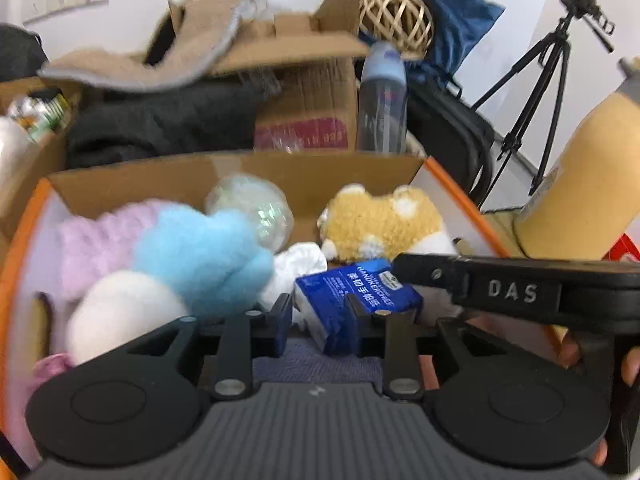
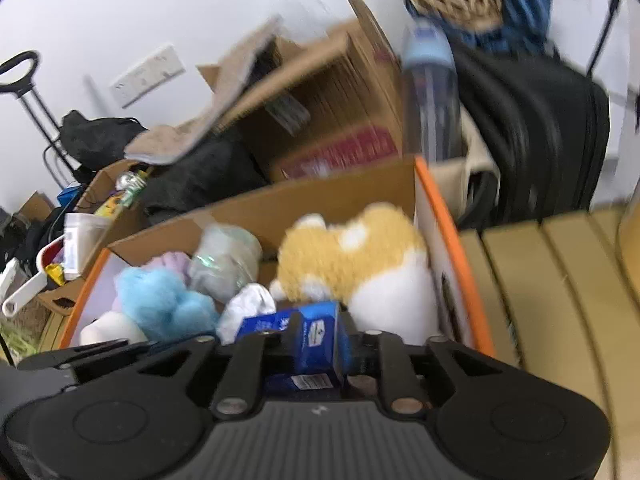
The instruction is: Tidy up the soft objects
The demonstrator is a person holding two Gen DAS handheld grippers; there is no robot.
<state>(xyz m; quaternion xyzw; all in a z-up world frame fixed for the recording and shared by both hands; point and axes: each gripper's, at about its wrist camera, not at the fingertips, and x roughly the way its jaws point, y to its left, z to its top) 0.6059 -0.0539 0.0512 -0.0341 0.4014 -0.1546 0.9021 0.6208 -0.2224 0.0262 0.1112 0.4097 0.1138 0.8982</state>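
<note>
A cardboard box with an orange rim [image 1: 452, 188] [image 2: 440, 208] holds soft things: a yellow and white plush [image 1: 380, 220] [image 2: 352, 256], a blue fluffy toy [image 1: 204, 248] [image 2: 160, 300], a pink knit piece [image 1: 96, 240], a white ball [image 1: 120, 312] and a white cloth [image 1: 300, 260]. A blue tissue pack [image 1: 360, 288] [image 2: 316, 340] hangs low over the box's near side. My right gripper [image 2: 322, 340] is shut on it. My left gripper [image 1: 320, 312] stands at the same pack, with a gap showing beside its left finger. One right finger [image 1: 424, 274] reaches in from the right.
Behind the box stand a second cardboard box [image 1: 308, 100] with dark cloth, a clear bottle [image 1: 382, 96], a black bag [image 2: 540, 132] and a tripod [image 1: 540, 92]. A yellow cylinder [image 1: 580, 184] and a slatted wooden surface [image 2: 560, 280] lie to the right.
</note>
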